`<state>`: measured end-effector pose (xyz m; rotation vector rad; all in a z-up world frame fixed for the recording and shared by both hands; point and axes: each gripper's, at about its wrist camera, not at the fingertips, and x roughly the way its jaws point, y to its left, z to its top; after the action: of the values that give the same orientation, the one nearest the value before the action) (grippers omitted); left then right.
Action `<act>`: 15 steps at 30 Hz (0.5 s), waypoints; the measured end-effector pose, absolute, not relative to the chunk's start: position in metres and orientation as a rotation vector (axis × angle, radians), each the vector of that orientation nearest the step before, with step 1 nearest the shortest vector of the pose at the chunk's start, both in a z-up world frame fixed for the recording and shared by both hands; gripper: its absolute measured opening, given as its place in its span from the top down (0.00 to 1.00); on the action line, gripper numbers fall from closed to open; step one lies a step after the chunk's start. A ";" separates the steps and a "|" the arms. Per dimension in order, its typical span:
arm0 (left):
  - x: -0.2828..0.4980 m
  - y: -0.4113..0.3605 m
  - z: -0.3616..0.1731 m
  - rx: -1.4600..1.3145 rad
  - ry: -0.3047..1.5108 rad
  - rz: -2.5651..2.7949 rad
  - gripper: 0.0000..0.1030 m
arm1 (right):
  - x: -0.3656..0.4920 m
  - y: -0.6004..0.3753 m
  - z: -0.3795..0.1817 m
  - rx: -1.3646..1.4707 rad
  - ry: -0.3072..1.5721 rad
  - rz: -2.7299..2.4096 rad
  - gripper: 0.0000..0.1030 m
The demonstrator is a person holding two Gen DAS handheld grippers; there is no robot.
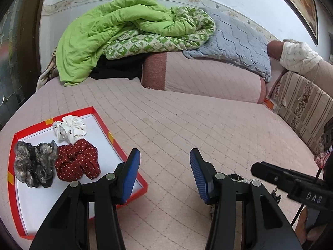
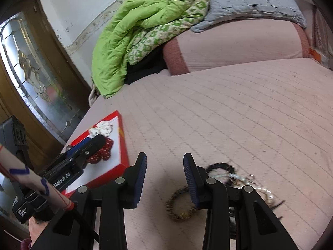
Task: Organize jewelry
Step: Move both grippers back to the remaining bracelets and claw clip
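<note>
Since three scrunchies already sit in the red tray (image 1: 133, 175), next up is the loose pile on the bed: beaded bracelet (image 2: 180, 205), black hair tie (image 2: 220, 166), pearl strand (image 2: 263, 190). Right gripper (image 2: 164, 176) hangs above the bracelet, jaws wide and empty; left gripper (image 1: 165, 171) likewise. I'd straddle just the bracelet's rim, so the strand doesn't tag along.

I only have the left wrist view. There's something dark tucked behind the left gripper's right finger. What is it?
Observer: A heap of loose jewelry on the bed, with a black beaded loop on top.
Operator: Anything else lying there?
Observer: A brown beaded bracelet lies apart, nearer the box.
Operator: Is the right gripper holding anything?
Observer: No. The right gripper is open and empty, with the bracelet just behind its right finger.
</note>
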<state>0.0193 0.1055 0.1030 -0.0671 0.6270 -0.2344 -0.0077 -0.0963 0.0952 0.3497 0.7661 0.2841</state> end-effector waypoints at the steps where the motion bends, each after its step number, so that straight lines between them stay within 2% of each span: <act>1: 0.018 0.103 0.102 -0.060 0.630 -0.239 0.53 | -0.008 -0.101 0.094 0.356 0.769 0.277 0.61; 15: -0.005 0.070 0.080 -0.038 0.743 -0.337 0.52 | -0.027 -0.215 0.066 0.552 0.823 0.107 0.61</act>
<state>-0.0054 0.0702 0.0804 -0.0380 0.7426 -0.3371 -0.0273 -0.2149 0.0663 0.5515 0.8232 0.1073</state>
